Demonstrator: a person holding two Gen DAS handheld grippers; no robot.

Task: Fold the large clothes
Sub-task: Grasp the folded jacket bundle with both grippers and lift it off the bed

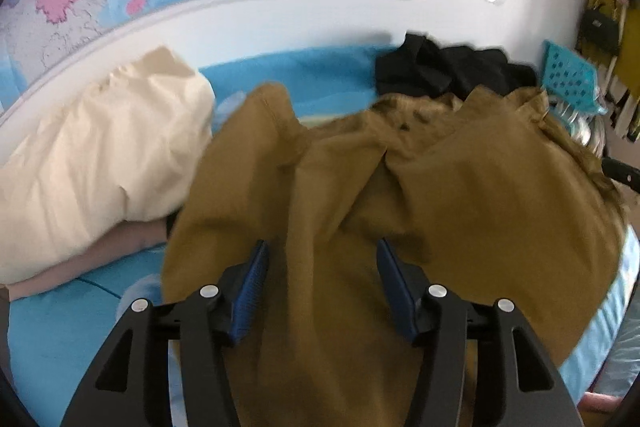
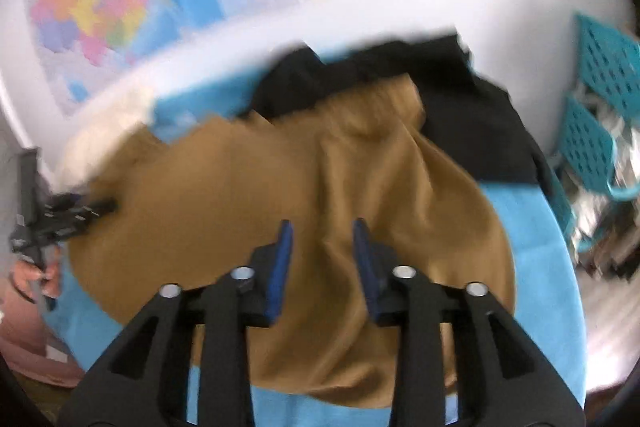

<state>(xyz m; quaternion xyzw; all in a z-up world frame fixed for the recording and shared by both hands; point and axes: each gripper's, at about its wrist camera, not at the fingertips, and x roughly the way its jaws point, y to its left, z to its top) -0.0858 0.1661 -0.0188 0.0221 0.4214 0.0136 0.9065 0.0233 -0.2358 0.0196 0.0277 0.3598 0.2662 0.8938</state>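
**Brown garment ahead of and below both grippers, nothing gripped**

Left wrist view: left gripper [image 1: 322, 247] parted to a middling gap, blue pads [image 1: 256, 275] clear of cloth, nothing between them. Directly beneath and ahead, the brown garment [image 1: 400, 195], heaped and creased on the blue bed sheet [image 1: 60, 339], spreading further to the tool's right than to its left. Beyond its far edge, a black garment [image 1: 448, 67]; off to the left, a cream pillow [image 1: 92, 155]. Long axis hard to read through the folds; seemingly running away from the tool.

Right wrist view: right gripper [image 2: 323, 227] also parted, somewhat narrower, empty. Same brown garment [image 2: 280, 195] below and ahead, its near hem just under the fingers, black garment [image 2: 460, 115] at far right. Other gripper visible at far left, over the cloth's left edge [image 2: 64, 215], touching or not unclear.

Judged: each tool nearest its own side of the near hem, so likely a two-sided pick-up next.
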